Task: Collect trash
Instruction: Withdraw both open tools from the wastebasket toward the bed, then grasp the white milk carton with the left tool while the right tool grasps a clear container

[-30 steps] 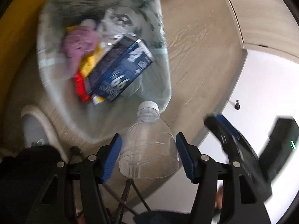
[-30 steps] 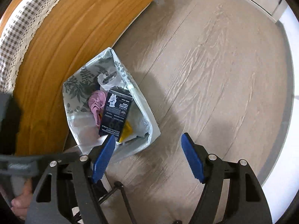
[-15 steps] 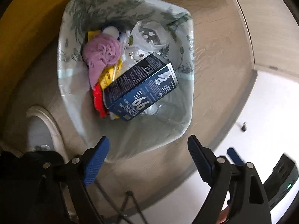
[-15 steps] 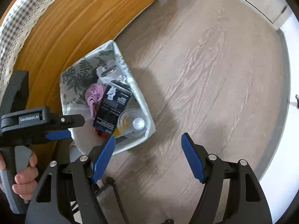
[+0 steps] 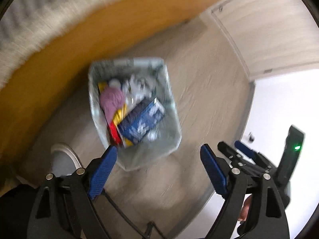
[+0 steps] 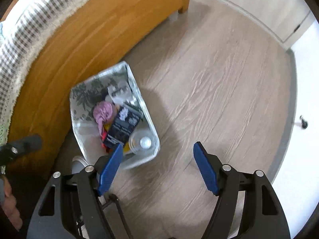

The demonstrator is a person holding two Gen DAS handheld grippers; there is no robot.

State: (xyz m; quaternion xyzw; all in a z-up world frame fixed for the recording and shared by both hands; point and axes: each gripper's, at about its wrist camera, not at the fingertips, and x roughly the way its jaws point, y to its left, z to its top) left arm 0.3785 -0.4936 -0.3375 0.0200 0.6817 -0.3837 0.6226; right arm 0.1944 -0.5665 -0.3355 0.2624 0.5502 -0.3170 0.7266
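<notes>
A clear-lined trash bin (image 5: 93, 103) (image 6: 79, 99) stands on the wood floor beside the bed frame. In it lie a dark blue carton (image 5: 142, 123) (image 6: 122, 127), a pink cloth (image 5: 111, 99) (image 6: 102, 110), yellow and red wrappers, and a clear plastic bottle (image 6: 143, 141) with its white cap up, at the bin's near corner. My left gripper (image 5: 158, 148) hangs open above the bin's near edge with nothing between its blue pads. My right gripper (image 6: 158, 145) is open and empty too, just right of the bin; the left wrist view shows it (image 5: 235, 151) at the right.
An orange wooden bed frame (image 6: 83, 31) with a checked cover (image 6: 30, 20) runs along the left. A light shoe (image 5: 63, 159) rests near the bin. Pale cabinet doors (image 5: 269, 29) stand at the back right, and a white floor with a small door stop (image 6: 303, 122) borders the wood.
The left gripper opened and let go of the clear bottle, which now lies in the bin. Both grippers have risen, so the bin looks smaller and farther off.
</notes>
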